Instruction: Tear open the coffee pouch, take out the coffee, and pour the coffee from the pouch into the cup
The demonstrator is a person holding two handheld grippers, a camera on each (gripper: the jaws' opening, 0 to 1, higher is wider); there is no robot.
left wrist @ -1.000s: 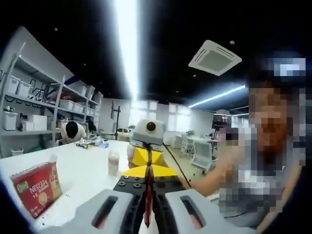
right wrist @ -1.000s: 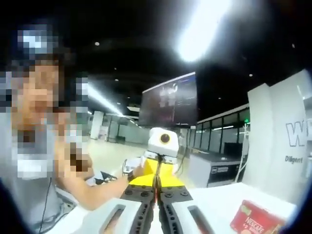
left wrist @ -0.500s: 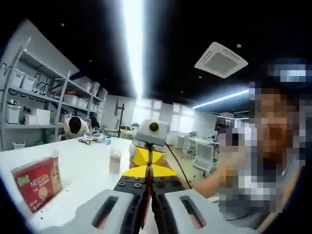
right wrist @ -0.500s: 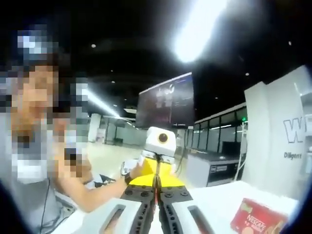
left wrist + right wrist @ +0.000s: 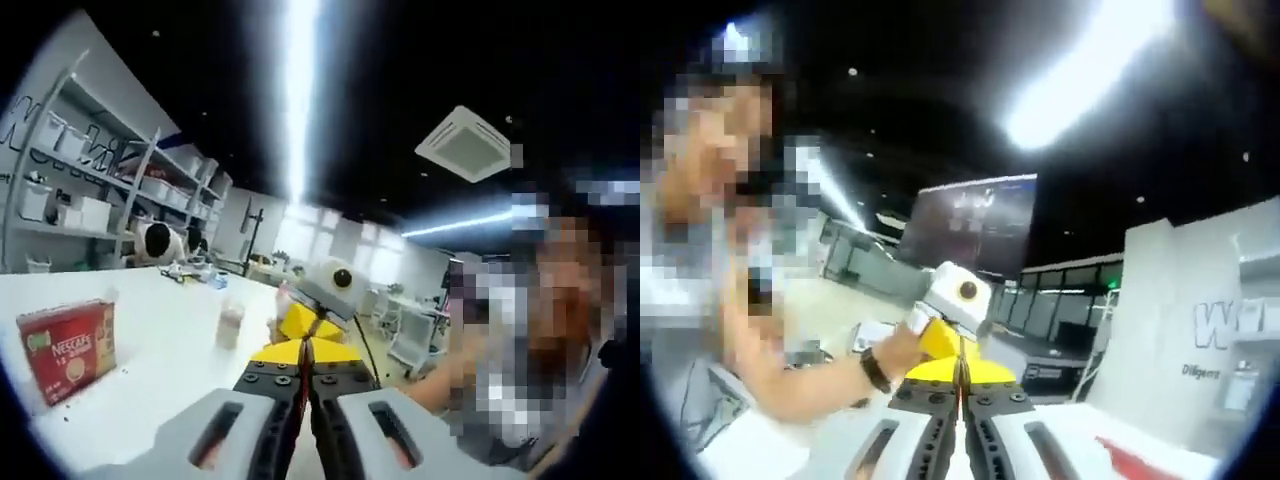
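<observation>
Two claws met nose to nose above the table (image 5: 150, 400): your left claw (image 5: 304, 368) and your right claw (image 5: 961, 378) each had their jaws pressed narrow, almost closed, on what I took to be the coffee pouch (image 5: 303, 405). It showed merely as a thin sliver, edge-on, between each pair of jaws. In the left gripper view the right claw (image 5: 316, 322) sat just beyond your own jaws. In the right gripper view the left claw (image 5: 946, 338) faced back at you with your hand (image 5: 898, 352) behind it. The step in hand looked like the tear itself, and the pictures could not tell me whether the pouch had begun to open. The pouch was held in the air between the claws, well clear of the cup (image 5: 230, 326), which stood upright on the table beyond the red Nescafé box (image 5: 66, 346). Its long axis appeared to run from one claw to the other, one end toward each. Next, I judged, you needed to pull or twist the claws apart across the top seam, then carry the opened end over the cup and tip it downward.
</observation>
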